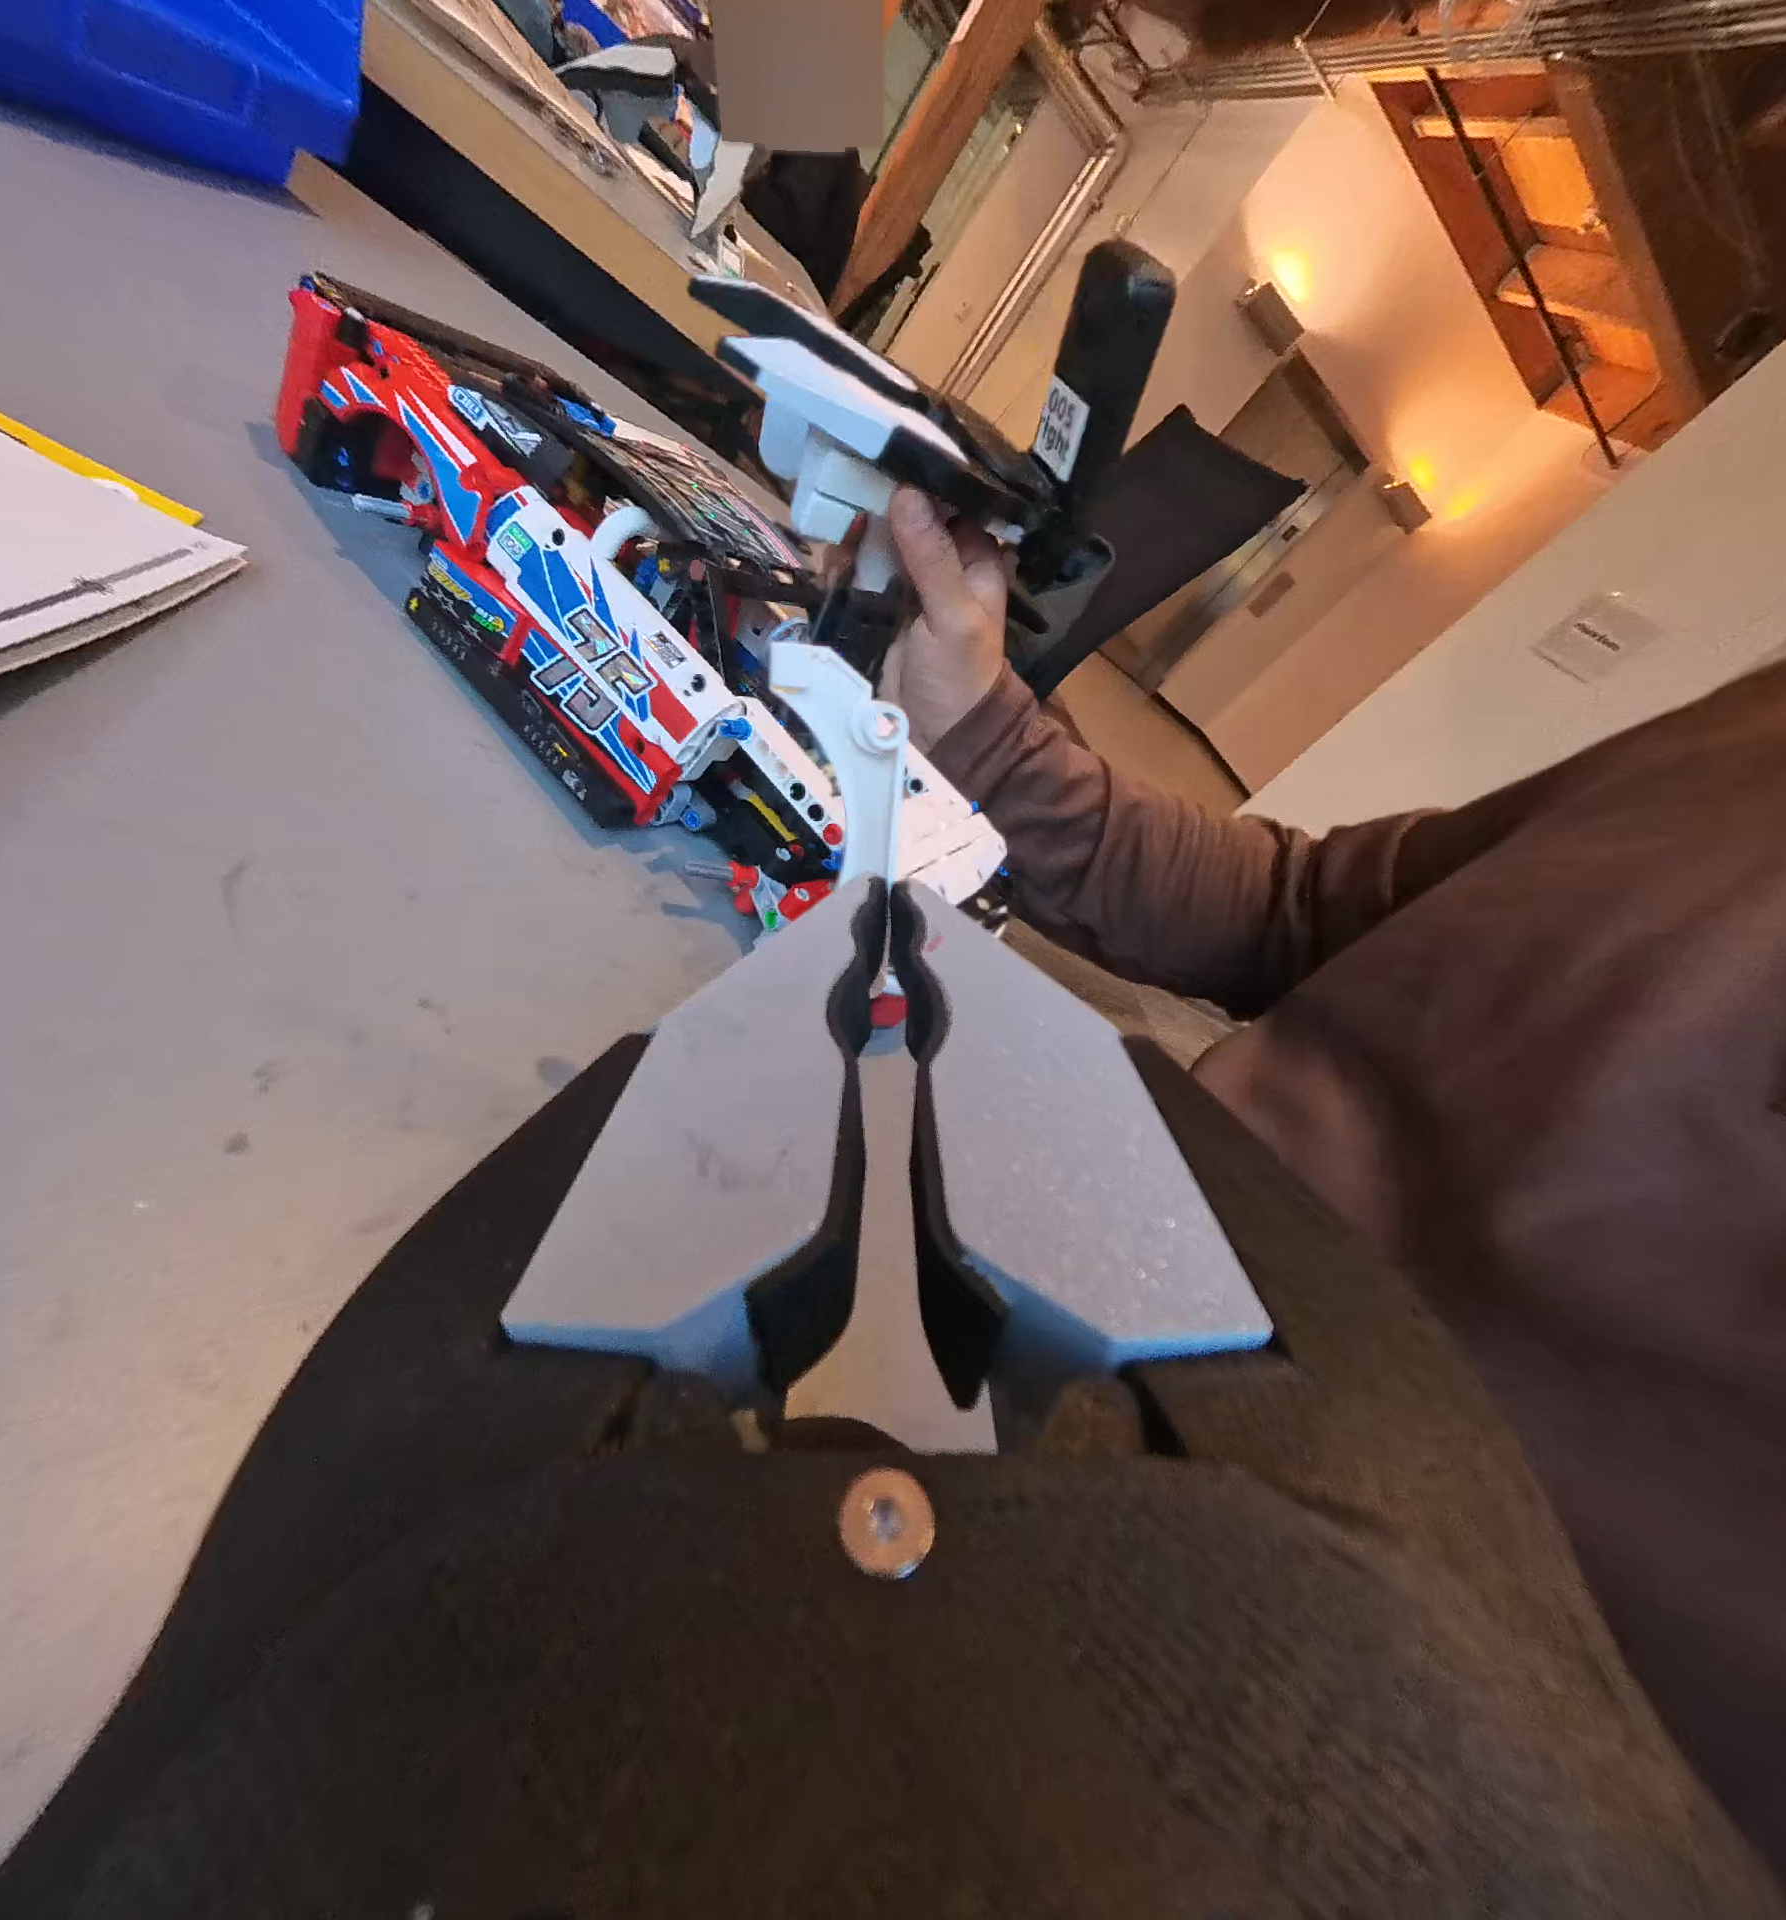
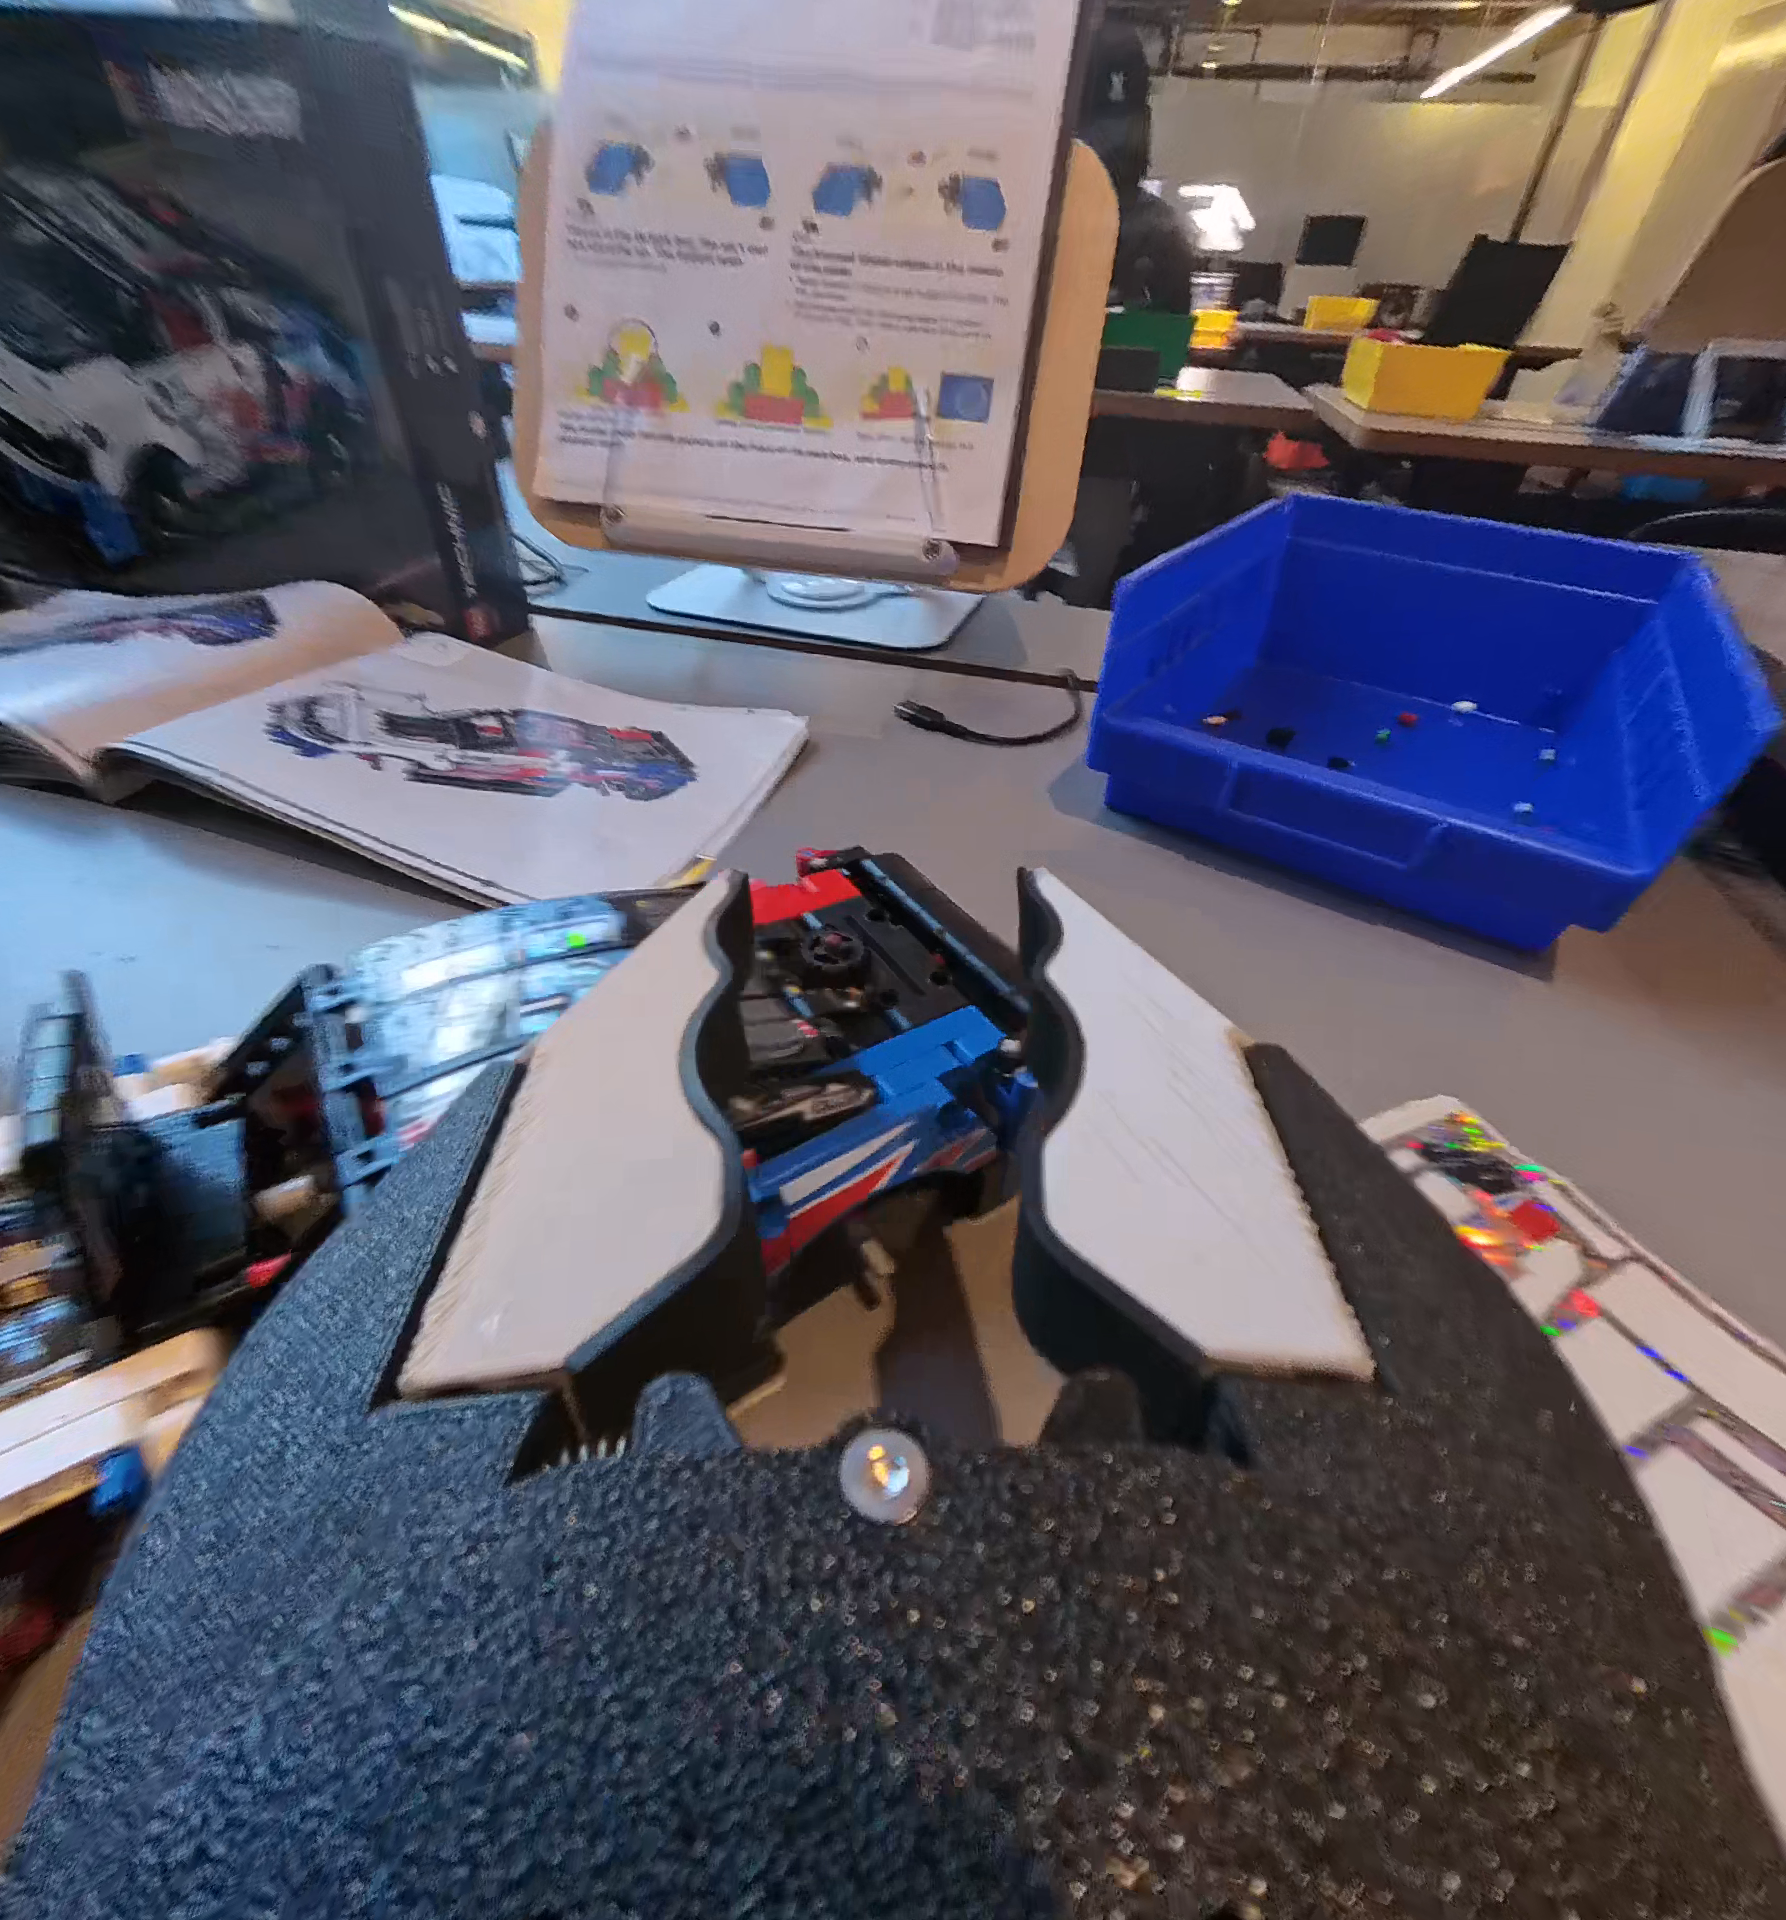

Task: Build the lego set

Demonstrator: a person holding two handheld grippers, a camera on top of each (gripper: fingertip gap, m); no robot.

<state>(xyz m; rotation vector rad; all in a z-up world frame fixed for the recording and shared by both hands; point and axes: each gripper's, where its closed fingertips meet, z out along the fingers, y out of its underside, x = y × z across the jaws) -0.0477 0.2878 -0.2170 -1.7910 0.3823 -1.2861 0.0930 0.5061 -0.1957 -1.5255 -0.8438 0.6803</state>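
The red, white and blue lego car [image 1: 556,603] lies on the grey table [image 1: 193,987]. My left gripper [image 1: 889,896] is shut on the lower end of a white curved panel piece [image 1: 868,769] and holds it next to the near end of the car. My right gripper [image 2: 878,914] is open and hovers over the car [image 2: 868,1049], whose blue and red body shows between the fingers; I cannot tell whether they touch it. The right gripper also shows in the left wrist view [image 1: 827,416], held by a hand [image 1: 946,613] above the car.
A blue bin [image 2: 1388,831] with a few small pieces stands at the right. An open instruction book [image 2: 453,748], a lego box [image 2: 193,312] and a sheet on a stand [image 2: 795,260] are behind the car. A sticker sheet [image 2: 1595,1351] lies at the right. A cable [image 2: 993,722] lies by the bin. One gripper's finger ends stand about 25 centimetres off the other's.
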